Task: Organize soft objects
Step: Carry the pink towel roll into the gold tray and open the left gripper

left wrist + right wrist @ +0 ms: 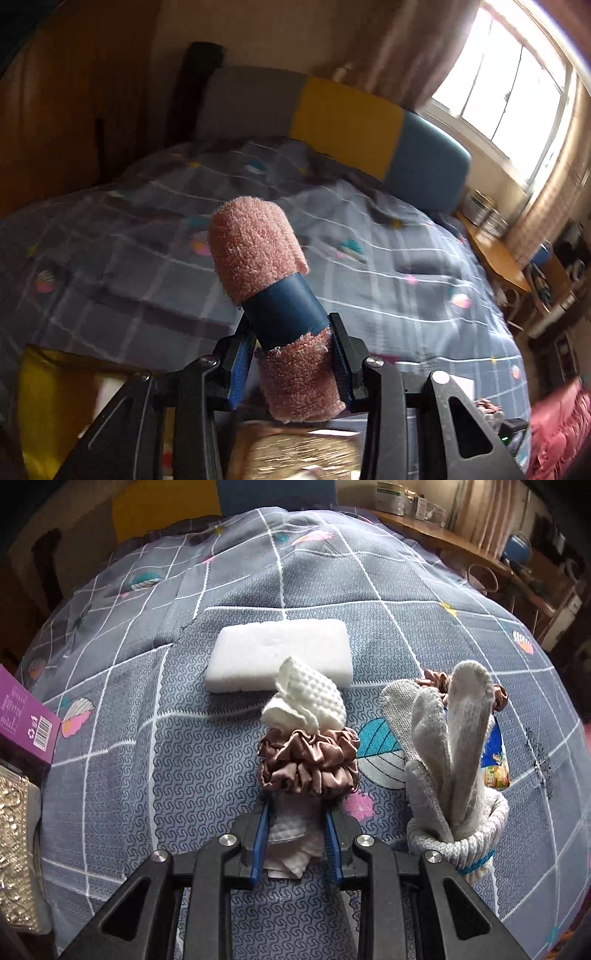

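My left gripper (291, 356) is shut on a rolled pink fuzzy cloth (255, 247) with a dark blue band (282, 312) around its middle, held up above the bed. My right gripper (297, 830) is shut on a white textured cloth (306, 698) that has a brown satin scrunchie (310, 762) around it, just above the grey checked bedspread (184, 760). A white sponge block (279, 653) lies on the bed beyond it. A bundle of white knitted gloves (452, 760) stands to the right, with a second brown scrunchie (437, 681) behind it.
A purple box (26, 716) and a glittery item (14, 842) sit at the bed's left edge. A grey, yellow and blue headboard (347, 118) runs behind the bed. A wooden desk (472, 550) with clutter stands to the right under a window (517, 92).
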### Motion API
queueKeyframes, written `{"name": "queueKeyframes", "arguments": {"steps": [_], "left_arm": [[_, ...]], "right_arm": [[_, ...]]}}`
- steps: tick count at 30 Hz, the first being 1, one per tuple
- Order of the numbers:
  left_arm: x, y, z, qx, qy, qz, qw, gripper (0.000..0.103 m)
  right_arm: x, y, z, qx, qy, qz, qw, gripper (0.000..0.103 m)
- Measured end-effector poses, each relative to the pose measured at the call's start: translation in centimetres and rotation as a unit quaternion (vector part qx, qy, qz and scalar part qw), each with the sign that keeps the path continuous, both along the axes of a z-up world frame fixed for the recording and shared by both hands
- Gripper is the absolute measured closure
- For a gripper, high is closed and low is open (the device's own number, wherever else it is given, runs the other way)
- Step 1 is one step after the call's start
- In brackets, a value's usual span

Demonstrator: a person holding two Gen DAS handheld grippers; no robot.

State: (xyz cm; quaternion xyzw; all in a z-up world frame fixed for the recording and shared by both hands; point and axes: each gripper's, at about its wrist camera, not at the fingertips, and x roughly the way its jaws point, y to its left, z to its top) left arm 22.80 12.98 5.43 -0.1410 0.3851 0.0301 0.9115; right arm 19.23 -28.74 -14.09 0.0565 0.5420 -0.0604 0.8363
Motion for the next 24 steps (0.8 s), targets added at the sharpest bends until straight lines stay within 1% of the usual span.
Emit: {"name": "queueKeyframes", "arguments": {"steps": [5,8,14,17,20,24], "left_arm": [[-5.2,7.2,-2.4,0.002,0.003,0.060,0.9982,0.065],[-8.3,10.4,-3.8,0.012,0.003,0.087,0.9961,0.065],[-13.8,14.2,-6.1,0.023,0.008,0.126,0.9918,0.065],[-16.3,15.7,-7.5,0.030,0.018,0.149,0.9883,0.065],[-18.5,17.1,-9.4,0.039,0.041,0.166,0.9845,0.065],[-19.8,17.8,-11.7,0.057,0.074,0.174,0.9804,0.065]], "right_arm": [[0.1,0.4,0.0,-0.015,-0.001,0.008,1.000,0.075],[-0.5,0.6,0.1,-0.023,-0.003,0.011,1.000,0.075],[-1.2,1.4,0.2,-0.046,-0.009,0.022,0.999,0.075],[-1.4,1.8,0.3,-0.060,-0.012,0.030,0.998,0.075],[-1.7,2.3,0.3,-0.073,-0.015,0.036,0.997,0.076],[-1.9,2.6,0.4,-0.083,-0.016,0.040,0.996,0.076]]}}
